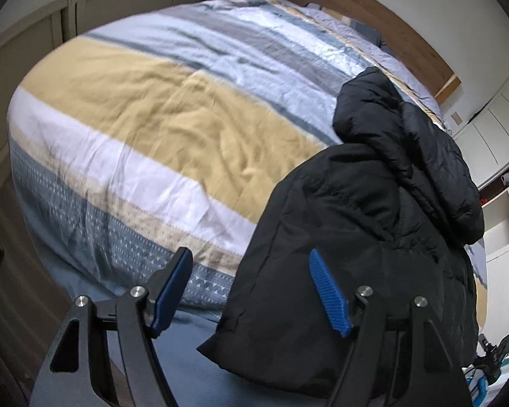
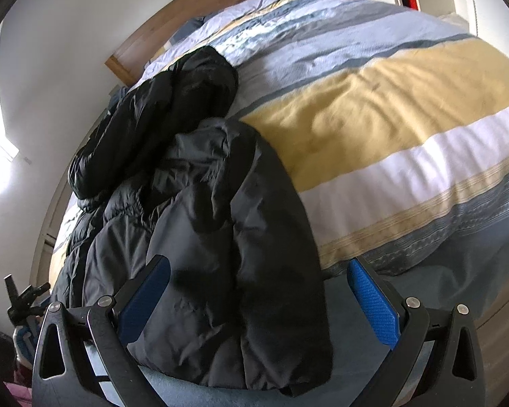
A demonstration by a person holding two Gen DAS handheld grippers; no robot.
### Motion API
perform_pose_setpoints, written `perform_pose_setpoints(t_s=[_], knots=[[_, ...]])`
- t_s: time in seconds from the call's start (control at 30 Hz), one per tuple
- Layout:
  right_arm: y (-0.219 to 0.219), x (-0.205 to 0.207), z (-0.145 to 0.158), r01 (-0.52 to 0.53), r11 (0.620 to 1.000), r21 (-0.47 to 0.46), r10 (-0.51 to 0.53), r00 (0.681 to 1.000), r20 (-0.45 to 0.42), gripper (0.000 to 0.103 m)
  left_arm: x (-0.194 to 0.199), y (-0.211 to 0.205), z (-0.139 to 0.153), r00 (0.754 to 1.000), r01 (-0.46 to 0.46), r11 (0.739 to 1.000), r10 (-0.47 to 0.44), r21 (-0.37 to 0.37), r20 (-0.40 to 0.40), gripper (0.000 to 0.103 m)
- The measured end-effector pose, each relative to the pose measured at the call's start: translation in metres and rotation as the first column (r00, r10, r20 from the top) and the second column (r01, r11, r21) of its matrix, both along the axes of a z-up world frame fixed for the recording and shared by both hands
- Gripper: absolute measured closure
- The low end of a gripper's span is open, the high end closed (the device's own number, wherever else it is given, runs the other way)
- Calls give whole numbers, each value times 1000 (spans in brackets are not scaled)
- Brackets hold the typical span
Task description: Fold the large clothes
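We have a black padded jacket (image 2: 200, 224) lying crumpled along one side of the bed, on the striped duvet (image 1: 159, 108), its long axis running from the near edge of the mattress, where the hem hangs over, away toward the wooden headboard (image 2: 193, 23). The hood or collar end bunches up at the far end.

In the right wrist view the hem sits squarely between the fingers of our right gripper (image 2: 259, 302), so that hand is the nearer one and lines up with the garment's length. Its blue pads (image 2: 373, 302) stand wide apart, either side of the fabric, and we cannot see them pressing on it.

In the left wrist view the jacket lies to the right of our left gripper (image 1: 254, 291): its right pad shows against the near left corner of the hem, while its left pad shows against bare duvet. Those fingers are also spread, holding nothing.

Both grippers tilt steeply down toward the near edge. We judge the coming move is taking the hem's two corners, and the left hand needs to shift right first.
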State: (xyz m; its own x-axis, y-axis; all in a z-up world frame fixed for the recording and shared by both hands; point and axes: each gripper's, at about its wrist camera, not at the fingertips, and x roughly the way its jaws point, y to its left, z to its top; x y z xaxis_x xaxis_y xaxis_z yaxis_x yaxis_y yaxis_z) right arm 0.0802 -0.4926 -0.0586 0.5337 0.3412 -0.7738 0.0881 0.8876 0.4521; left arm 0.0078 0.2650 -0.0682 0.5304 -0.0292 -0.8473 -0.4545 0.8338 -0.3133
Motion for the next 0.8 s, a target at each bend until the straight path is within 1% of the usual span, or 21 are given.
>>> perform_pose_setpoints(t_s=[0.1,0.2,0.3,0.43,0.53,0.63,0.7,0.73,0.8], knots=[[3,3,-7,-18,1000,20,18,1000,-12,0,0,4,-9,1000,3,999,-4,-41,-13,33],[5,7,-12,-35,999,35,36,999,-21,0,2,8,-19,1000,4,994,-6,-106,-18,33],[9,11,-16,-56,997,53,58,998,-33,0,5,12,-32,1000,-2,980,-1,-199,-15,33],[13,15,-22,-79,995,68,82,996,-45,0,9,7,-46,1000,25,961,-29,-274,-9,33],[17,15,-25,-100,992,79,104,993,-53,0,11,3,-59,998,52,932,-56,-358,0,33],[19,16,-26,-109,991,82,115,991,-66,0,10,1,-65,997,77,907,-76,-413,19,31],[20,16,-27,-111,990,87,117,991,-70,0,8,0,-65,995,99,882,-88,-460,44,29],[20,17,-27,-111,990,89,118,990,-72,0,6,0,-65,993,115,865,-97,-489,62,29],[22,17,-27,-116,988,97,124,989,-76,0,5,-1,-66,990,140,837,-111,-529,85,29]])
